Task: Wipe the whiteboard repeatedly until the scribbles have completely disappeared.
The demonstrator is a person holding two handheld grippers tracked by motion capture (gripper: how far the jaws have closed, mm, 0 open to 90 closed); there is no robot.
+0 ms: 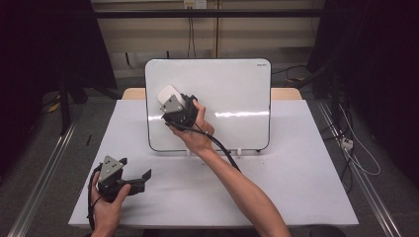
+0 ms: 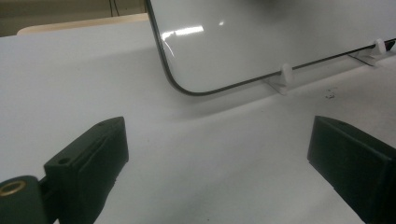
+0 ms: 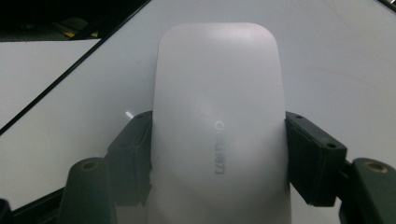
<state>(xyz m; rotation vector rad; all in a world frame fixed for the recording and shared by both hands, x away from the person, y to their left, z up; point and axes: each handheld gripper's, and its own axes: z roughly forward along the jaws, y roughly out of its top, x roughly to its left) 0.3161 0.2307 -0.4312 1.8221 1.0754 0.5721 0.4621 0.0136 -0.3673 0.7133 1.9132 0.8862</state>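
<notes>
Wiping looks to be the step in hand: the right tongs (image 1: 173,104) are clamped on the white eraser (image 1: 166,95), one jaw on each long side, and the eraser sits against the upper left part of the whiteboard (image 1: 232,89). In the right gripper view the eraser (image 3: 218,126) lies with its rounded back toward the camera, a faint embossed brand mark across it, and the jaws pinch it about midway along its length. The whiteboard stands tilted back on small clear feet (image 2: 285,73) at the far middle of the counter (image 1: 296,168), and its face appears clean apart from glare, so I cannot tell what is left to rub off. The left tongs (image 1: 136,178) rest low on the counter near its front left, jaws wide apart and holding nothing, well apart from the board. Next, by my judgement, the right hand (image 1: 197,133) must keep the eraser flat and pressed while sliding it across the face, with enough squeeze that it does not slip out; the idle left tongs could steady the board's lower edge if it rocks
</notes>
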